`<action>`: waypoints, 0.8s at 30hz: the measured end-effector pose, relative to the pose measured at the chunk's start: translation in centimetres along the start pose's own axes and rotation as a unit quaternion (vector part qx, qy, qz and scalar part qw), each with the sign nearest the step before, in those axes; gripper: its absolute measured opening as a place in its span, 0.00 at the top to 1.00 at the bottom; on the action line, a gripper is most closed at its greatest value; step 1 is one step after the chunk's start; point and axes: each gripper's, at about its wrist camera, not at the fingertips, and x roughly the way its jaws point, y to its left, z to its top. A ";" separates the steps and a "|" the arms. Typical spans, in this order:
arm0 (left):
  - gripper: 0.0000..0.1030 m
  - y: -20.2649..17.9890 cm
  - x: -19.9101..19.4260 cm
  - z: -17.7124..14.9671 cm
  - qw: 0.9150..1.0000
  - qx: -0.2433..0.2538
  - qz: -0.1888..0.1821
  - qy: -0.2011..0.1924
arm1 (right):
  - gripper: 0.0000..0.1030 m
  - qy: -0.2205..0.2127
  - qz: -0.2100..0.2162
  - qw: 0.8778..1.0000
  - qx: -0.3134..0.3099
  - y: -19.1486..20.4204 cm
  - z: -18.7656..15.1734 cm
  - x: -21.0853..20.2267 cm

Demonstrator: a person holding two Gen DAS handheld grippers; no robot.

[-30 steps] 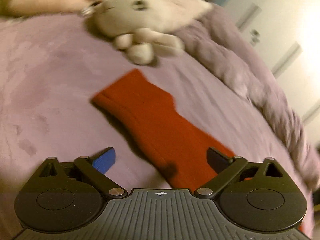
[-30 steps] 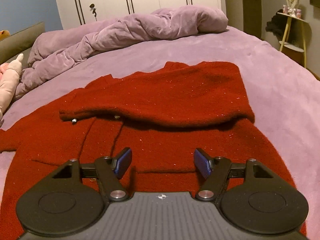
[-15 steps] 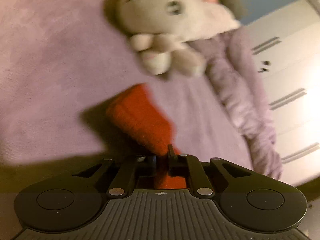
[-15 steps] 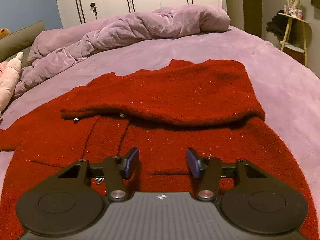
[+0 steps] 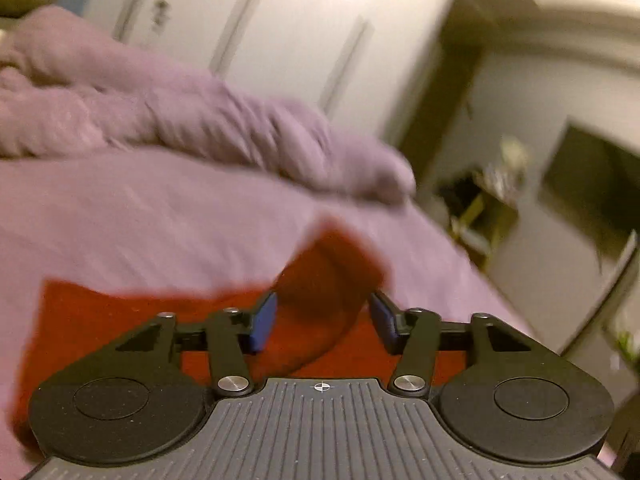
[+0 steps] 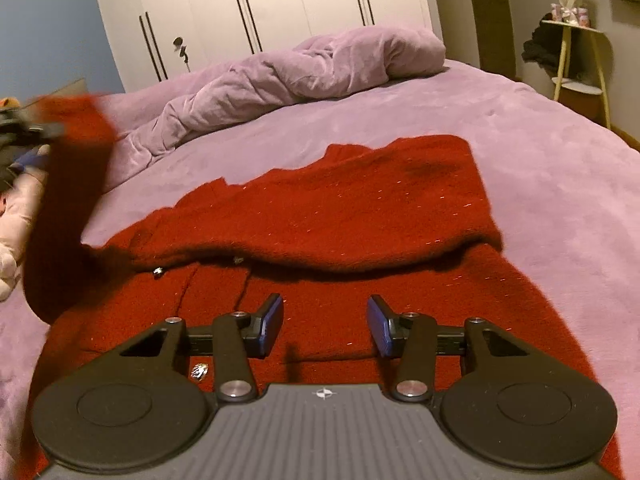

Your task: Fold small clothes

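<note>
A red knitted sweater (image 6: 360,216) lies flat on the purple bed (image 6: 540,160), its right sleeve folded across the chest. My left gripper (image 5: 322,308) has its jaws opening, and the left sleeve (image 5: 324,276) passes loosely between the blue pads (image 5: 262,322). In the right wrist view that sleeve (image 6: 68,184) hangs in the air at the far left, up by the left gripper (image 6: 28,132). My right gripper (image 6: 325,308) hovers over the sweater's lower front. Its jaws are closing slowly with nothing between them.
A rumpled purple duvet (image 6: 320,68) lies along the far side of the bed, before white wardrobe doors (image 6: 280,8). A pale plush toy (image 6: 12,236) sits at the left edge. A small side table (image 6: 576,60) stands beyond the bed on the right.
The left gripper shut on the sleeve near the plush toy, then swung it up and across toward the sweater with its jaws parting. The right gripper narrowed and barely moved.
</note>
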 end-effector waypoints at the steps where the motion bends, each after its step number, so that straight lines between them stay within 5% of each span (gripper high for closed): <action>1: 0.44 -0.4 0.9 -1.3 1.000 0.001 0.008 0.019 | 0.55 0.002 0.002 1.000 0.001 -0.4 0.3 0.1; 4: 0.44 0.8 1.6 -4.5 0.996 -0.016 0.056 0.062 | 0.55 0.013 0.020 1.000 0.003 -1.2 1.5 1.0; 10: 0.41 5.0 -0.6 -6.7 0.981 -0.019 0.178 0.077 | 0.55 0.035 0.116 0.992 0.026 1.7 5.4 6.4; 15: 0.35 7.8 -2.2 -7.6 0.974 -0.035 0.205 0.089 | 0.52 0.102 0.136 0.984 0.055 5.4 7.2 13.2; 19: 0.36 9.3 -3.8 -8.0 0.973 -0.061 0.203 0.088 | 0.55 0.117 0.141 0.982 0.053 7.3 7.9 15.7; 22: 0.36 10.3 -3.0 -7.7 0.972 -0.080 0.204 0.088 | 0.72 0.127 0.134 0.983 0.011 9.1 8.0 16.6; 24: 0.39 10.4 -2.6 -7.4 0.971 -0.077 0.207 0.093 | 0.84 0.091 0.114 0.989 -0.037 10.0 8.4 15.0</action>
